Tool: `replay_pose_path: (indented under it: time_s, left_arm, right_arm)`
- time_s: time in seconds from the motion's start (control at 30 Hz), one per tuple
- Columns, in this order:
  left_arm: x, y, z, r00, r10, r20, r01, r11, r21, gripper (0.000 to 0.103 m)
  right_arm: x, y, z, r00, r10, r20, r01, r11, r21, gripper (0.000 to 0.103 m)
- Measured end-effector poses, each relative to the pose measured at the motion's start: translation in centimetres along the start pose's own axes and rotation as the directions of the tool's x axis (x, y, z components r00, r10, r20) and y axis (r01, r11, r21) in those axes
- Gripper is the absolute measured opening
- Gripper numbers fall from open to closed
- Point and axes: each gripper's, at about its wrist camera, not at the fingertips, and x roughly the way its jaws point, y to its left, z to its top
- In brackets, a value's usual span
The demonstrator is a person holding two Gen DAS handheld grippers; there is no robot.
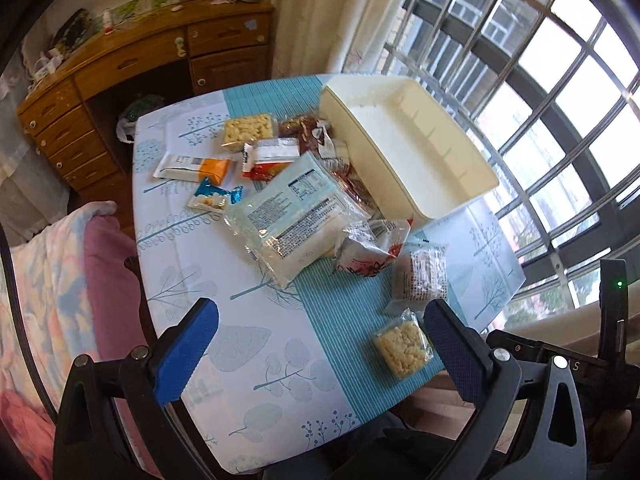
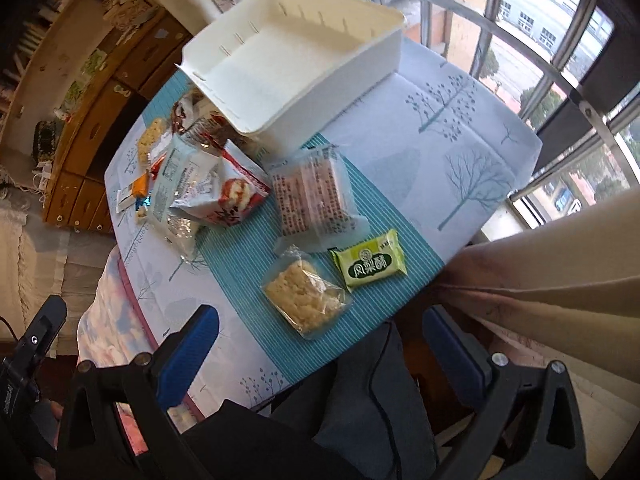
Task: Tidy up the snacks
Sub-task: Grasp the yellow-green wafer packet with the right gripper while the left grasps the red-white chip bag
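A white plastic bin (image 1: 420,152) (image 2: 288,64) stands empty at the table's far side by the window. Several snack packets lie in front of it: a large pale blue pack (image 1: 292,216) (image 2: 180,176), a red and white bag (image 1: 372,252) (image 2: 236,196), a pink clear-wrapped cake (image 1: 422,276) (image 2: 316,196), a rice crisp bar (image 1: 402,346) (image 2: 304,296) and a green pineapple cake packet (image 2: 370,264). My left gripper (image 1: 320,344) is open and empty above the table's near edge. My right gripper (image 2: 320,348) is open and empty, near the rice crisp bar.
More packets lie at the far left: a rice bar (image 1: 248,130), an orange and white packet (image 1: 194,166), a blue candy packet (image 1: 214,198). A wooden desk (image 1: 132,68) stands behind. A bed with a pink blanket (image 1: 60,280) is at the left. Window bars (image 1: 540,100) are at the right.
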Motion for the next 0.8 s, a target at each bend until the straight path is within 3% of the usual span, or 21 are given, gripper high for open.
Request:
replay_pose_path:
  time_s: [0.17, 0.4, 0.6, 0.7, 0.8]
  left_arm:
    - [3.5, -2.2, 1.5, 0.998, 0.017, -0.061, -0.013, 0.998, 0.061, 0.102]
    - [9.0, -4.5, 3.2, 0.989, 0.054, -0.138, -0.038, 0.993, 0.114, 0.102]
    - [13.1, -5.8, 3.9, 0.977, 0.069, -0.203, -0.044, 0.991, 0.128, 0.102]
    - [14.7, -6.4, 4.0, 0.970, 0.064, -0.233, -0.034, 0.991, 0.131, 0.102]
    - [16.4, -6.9, 4.3, 0.964, 0.063, -0.258, -0.029, 0.991, 0.133, 0.102]
  right_arm:
    - [3.3, -3.1, 1.0, 0.991, 0.037, -0.126, -0.015, 0.984, 0.175, 0.098]
    - [7.8, -5.7, 2.6, 0.961, 0.056, -0.269, 0.044, 0.935, 0.351, 0.090]
    - [10.7, -6.1, 3.9, 0.929, 0.070, -0.364, 0.088, 0.912, 0.401, 0.085]
    - [12.0, -6.2, 4.2, 0.912, 0.084, -0.401, 0.103, 0.901, 0.422, 0.073]
    - [12.9, -6.1, 4.8, 0.900, 0.083, -0.429, 0.116, 0.901, 0.417, 0.072]
